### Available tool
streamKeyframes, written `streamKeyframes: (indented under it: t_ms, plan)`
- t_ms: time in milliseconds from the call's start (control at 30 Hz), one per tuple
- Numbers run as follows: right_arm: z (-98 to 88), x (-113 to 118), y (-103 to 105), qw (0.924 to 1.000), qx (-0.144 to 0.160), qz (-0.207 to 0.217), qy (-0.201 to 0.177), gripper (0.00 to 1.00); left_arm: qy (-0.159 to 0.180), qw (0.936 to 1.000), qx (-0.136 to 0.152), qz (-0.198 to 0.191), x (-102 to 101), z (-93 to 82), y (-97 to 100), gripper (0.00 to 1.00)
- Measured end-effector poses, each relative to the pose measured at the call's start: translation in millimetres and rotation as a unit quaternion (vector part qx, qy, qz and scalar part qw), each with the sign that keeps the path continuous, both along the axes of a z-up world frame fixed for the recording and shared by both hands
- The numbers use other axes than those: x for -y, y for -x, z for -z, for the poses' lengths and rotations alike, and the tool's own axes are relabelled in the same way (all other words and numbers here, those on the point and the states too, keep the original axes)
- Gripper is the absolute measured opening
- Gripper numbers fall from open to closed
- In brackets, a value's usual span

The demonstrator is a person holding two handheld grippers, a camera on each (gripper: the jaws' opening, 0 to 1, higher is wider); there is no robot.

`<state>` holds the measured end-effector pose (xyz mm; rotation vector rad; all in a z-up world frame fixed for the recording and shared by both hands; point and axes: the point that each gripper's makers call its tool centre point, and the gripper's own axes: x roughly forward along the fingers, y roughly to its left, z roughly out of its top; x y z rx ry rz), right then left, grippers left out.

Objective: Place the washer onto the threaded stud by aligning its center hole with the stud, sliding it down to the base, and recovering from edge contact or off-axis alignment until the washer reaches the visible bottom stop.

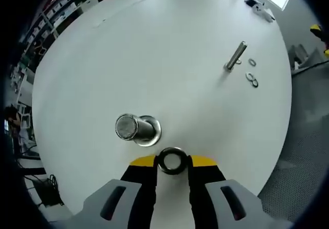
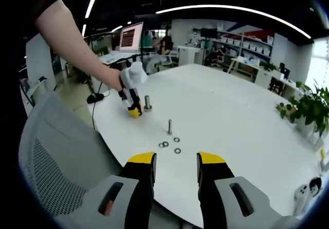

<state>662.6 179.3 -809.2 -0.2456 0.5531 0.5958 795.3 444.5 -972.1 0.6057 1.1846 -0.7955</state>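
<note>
Here the left hand-held gripper (image 1: 172, 163) pinches the washer (image 1: 171, 160) just beside the threaded stud (image 1: 134, 129) near the table (image 1: 169, 59) edge, needing centring overhead; the right hand-held gripper (image 2: 176, 166) waits open.

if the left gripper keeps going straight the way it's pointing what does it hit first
Probably the white table: the left gripper, holding the washer, points down at it, the threaded stud lying slightly left of its line. Depth is unclear.

Potted plant (image 2: 304, 111), monitor (image 2: 131, 36), mesh chair (image 2: 51, 152).
</note>
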Motion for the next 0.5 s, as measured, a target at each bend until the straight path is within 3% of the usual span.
streamKeyframes:
  t_ms: [500]
  plan:
    - [-1.7,1.2,-1.1,1.0,0.003,0.004,-0.004,0.34,0.0,0.9999,-0.003,0.01,-5.4,0.0,8.4,0.23]
